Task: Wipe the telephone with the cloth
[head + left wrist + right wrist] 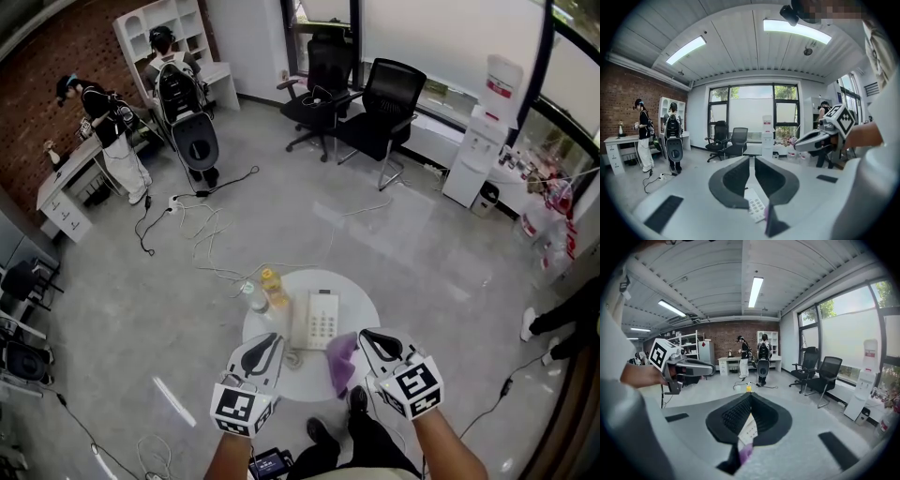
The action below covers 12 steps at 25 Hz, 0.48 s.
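1. Left gripper (270,341) hovers at the near-left edge of the round white table (370,302), fingers all but together, nothing between them.
2. Right gripper (368,336) hangs at the near-right edge, fingers closed, empty too.
3. White telephone (317,320) lies flat mid-table, between the two grippers.
4. Purple cloth (341,362) sits crumpled just beside the telephone's near right corner.
5. Yellow bottle (272,287) stands left of the telephone.

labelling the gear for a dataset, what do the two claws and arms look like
The left claw and right claw match: white shells, black ribbed pads, each with a cube of black-and-white square markers. The forearms are bare, no sleeves showing.
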Tool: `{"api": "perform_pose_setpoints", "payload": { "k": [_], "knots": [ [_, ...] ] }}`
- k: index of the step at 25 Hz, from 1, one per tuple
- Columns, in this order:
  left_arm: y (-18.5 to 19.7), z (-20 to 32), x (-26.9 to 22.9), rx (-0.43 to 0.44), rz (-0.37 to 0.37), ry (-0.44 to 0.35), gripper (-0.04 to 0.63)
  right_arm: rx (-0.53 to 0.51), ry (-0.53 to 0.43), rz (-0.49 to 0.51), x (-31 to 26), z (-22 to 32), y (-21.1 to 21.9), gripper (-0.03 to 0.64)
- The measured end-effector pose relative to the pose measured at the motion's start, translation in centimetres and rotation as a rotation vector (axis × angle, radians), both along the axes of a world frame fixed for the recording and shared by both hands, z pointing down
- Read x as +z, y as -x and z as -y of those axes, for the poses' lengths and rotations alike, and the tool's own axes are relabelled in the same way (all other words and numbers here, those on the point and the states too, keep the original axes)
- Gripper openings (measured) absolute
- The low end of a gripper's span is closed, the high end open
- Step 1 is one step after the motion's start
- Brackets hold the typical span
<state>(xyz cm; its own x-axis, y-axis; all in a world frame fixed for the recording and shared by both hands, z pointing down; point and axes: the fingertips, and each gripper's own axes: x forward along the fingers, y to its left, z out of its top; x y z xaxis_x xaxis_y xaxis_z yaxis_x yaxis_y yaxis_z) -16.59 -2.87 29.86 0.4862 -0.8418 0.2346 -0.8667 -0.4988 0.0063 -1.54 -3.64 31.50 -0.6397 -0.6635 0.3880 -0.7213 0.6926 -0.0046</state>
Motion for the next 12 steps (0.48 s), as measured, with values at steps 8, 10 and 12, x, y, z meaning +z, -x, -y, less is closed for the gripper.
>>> {"api": "perform_pose_setpoints", "payload": {
  "k": [8, 10, 12],
  "knots": [
    [0.2, 2.1, 5.0, -0.030, 0.016, 0.059, 0.035, -0.020, 0.082, -0.014, 6.2, 1.6, 0.0, -0.002],
    [0.5, 2.7, 6.7, -0.038, 0.023, 0.081, 0.035, -0.025, 0.109, -0.016, 8.2, 2.0, 0.2, 0.015],
    [0.7, 3.3, 8.2, -0.046, 0.027, 0.103, 0.035, -0.030, 0.138, -0.022, 10.2, 2.4, 0.4, 0.022]
  ]
}}
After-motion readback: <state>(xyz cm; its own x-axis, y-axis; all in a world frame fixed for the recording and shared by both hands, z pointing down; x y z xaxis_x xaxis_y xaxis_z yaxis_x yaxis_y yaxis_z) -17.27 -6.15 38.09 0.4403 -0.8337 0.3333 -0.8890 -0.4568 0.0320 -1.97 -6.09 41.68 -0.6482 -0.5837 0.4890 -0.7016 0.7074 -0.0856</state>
